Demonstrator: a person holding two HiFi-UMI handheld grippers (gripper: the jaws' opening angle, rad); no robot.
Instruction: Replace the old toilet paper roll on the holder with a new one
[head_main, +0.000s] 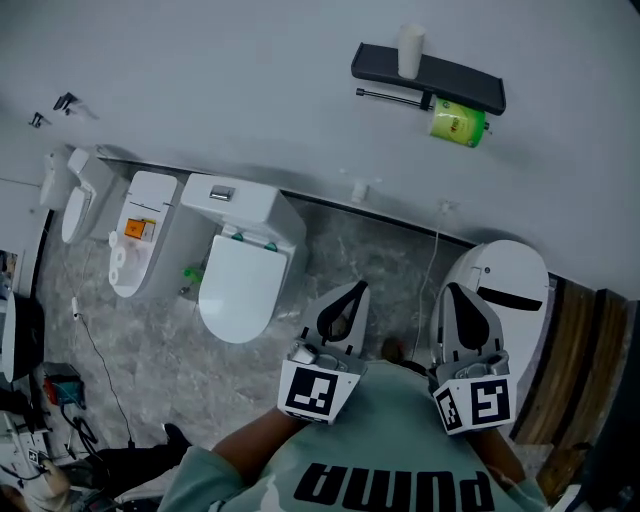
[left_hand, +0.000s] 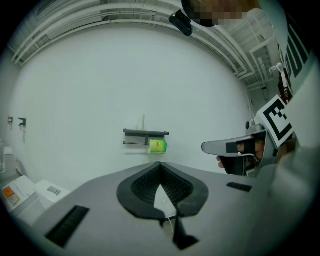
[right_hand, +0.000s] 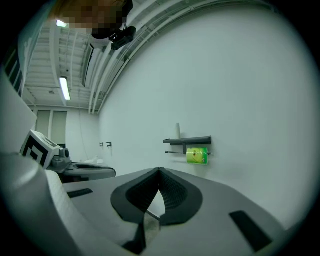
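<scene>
Up at the top right of the head view, a black holder (head_main: 450, 80) is fixed to the white wall (head_main: 200, 90). It has a flat shelf on top and a thin bar under it. A green roll (head_main: 458, 122) hangs on the bar, toward its right end, just under the shelf. The roll is bright yellow-green all round and lies on its side. A white tube (head_main: 410, 50) stands up on the shelf near the left end, apart from the roll.

Both hand-held grippers sit low in the middle of the picture, well apart from the holder. The left hand-held gripper (head_main: 357, 288) has its jaws pressed together at the tips, with nothing between them. The right hand-held gripper (head_main: 450, 290) is pressed together too and holds nothing. They are side by side and both point toward the wall. In each gripper view the roll looks small and far off, above the jaw tips.

A white toilet (head_main: 240, 275) stands to the left of the grippers. A round white bin (head_main: 512, 285) stands to the right. Both are on the grey floor (head_main: 350, 245).
</scene>
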